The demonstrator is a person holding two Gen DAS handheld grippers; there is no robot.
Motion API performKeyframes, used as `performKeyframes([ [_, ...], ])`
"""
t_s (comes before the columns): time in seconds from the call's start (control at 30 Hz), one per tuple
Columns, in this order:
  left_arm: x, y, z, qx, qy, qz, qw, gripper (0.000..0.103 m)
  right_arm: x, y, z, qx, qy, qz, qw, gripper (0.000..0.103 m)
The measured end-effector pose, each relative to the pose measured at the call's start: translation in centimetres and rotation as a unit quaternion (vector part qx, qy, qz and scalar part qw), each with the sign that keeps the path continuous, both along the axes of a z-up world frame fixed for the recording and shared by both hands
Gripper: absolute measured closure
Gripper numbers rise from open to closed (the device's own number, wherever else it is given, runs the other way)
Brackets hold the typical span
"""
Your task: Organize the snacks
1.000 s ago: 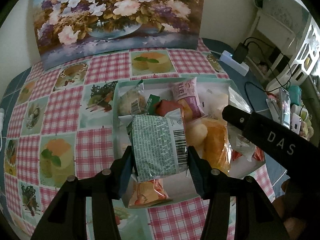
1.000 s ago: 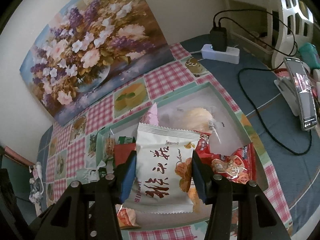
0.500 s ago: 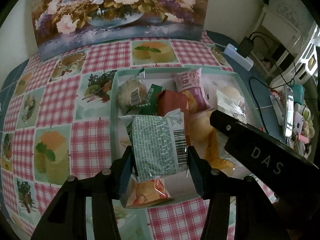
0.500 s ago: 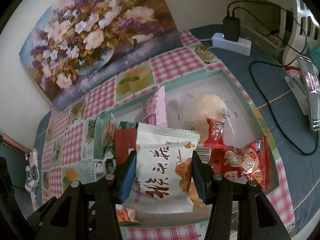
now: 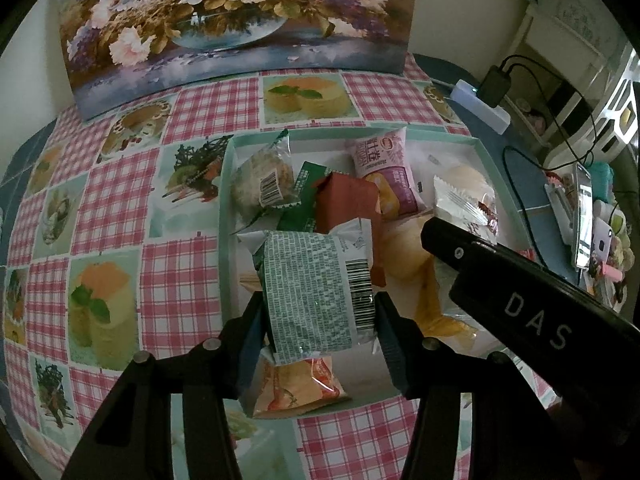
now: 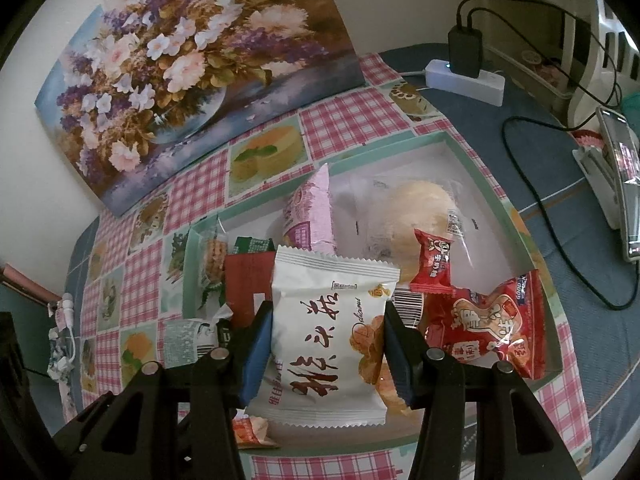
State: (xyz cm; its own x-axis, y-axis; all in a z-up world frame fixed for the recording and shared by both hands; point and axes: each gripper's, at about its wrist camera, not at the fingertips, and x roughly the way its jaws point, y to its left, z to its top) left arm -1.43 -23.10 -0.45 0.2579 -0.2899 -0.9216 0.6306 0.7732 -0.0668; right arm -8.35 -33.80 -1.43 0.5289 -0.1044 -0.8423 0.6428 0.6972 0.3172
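A shallow teal-rimmed tray (image 5: 225, 216) (image 6: 480, 168) on the checked tablecloth holds several snack packets. My left gripper (image 5: 318, 322) is shut on a green-and-white packet with a barcode (image 5: 312, 292), held above the tray's near left part. My right gripper (image 6: 326, 354) is shut on a white packet with red characters (image 6: 324, 336), held above the tray's near middle. The right gripper's black body (image 5: 520, 300) crosses the left wrist view. In the tray lie a pink packet (image 5: 384, 172), a brown-red packet (image 5: 344, 204), a clear-wrapped bun (image 6: 416, 208), red packets (image 6: 492, 320) and an orange packet (image 5: 296, 380).
A flower painting (image 5: 236, 12) leans against the wall behind the tray. A white power strip with a black charger (image 6: 464, 72) and cables lie at the back right. A phone on a stand (image 6: 620, 184) is at the right edge.
Both grippers have drawn slightly nearer over the tray with their packets still held. The right gripper's body has shifted left in the left wrist view.
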Motion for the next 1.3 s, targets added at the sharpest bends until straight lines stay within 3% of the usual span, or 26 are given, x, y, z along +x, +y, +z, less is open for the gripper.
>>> performKeyframes([
  [0.13, 0.0, 0.1, 0.2, 0.001, -0.007, -0.002, 1.0000, 0.042, 0.0, 0.0, 0.0, 0.000, 0.000, 0.000, 1.000, 0.048],
  [0.43, 0.3, 0.4, 0.8, -0.005, -0.016, 0.004, 0.9998, 0.041, -0.2, -0.2, 0.2, -0.003, -0.005, -0.003, 1.000, 0.048],
  [0.73, 2.1, 2.6, 1.1, -0.014, -0.024, 0.059, 0.9978, 0.041, -0.3, -0.3, 0.4, -0.004, -0.007, -0.007, 1.000, 0.048],
  [1.0, 4.2, 5.1, 0.9, -0.002, -0.037, 0.118, 0.9923, 0.034, 0.0, 0.2, 0.4, -0.014, -0.003, 0.001, 1.000, 0.048],
  [1.2, 5.1, 6.3, 0.6, 0.004, -0.044, 0.144, 0.9886, 0.030, 0.3, 0.4, 0.3, -0.027, 0.002, 0.008, 1.000, 0.040],
  [1.27, 5.3, 6.6, 0.5, 0.005, -0.046, 0.150, 0.9876, 0.018, 0.3, 0.4, 0.4, -0.033, 0.004, 0.009, 0.999, 0.035],
  [1.3, 5.4, 6.7, 0.5, 0.004, -0.048, 0.152, 0.9872, 0.017, 0.3, 0.4, 0.4, -0.034, 0.005, 0.009, 0.999, 0.033],
])
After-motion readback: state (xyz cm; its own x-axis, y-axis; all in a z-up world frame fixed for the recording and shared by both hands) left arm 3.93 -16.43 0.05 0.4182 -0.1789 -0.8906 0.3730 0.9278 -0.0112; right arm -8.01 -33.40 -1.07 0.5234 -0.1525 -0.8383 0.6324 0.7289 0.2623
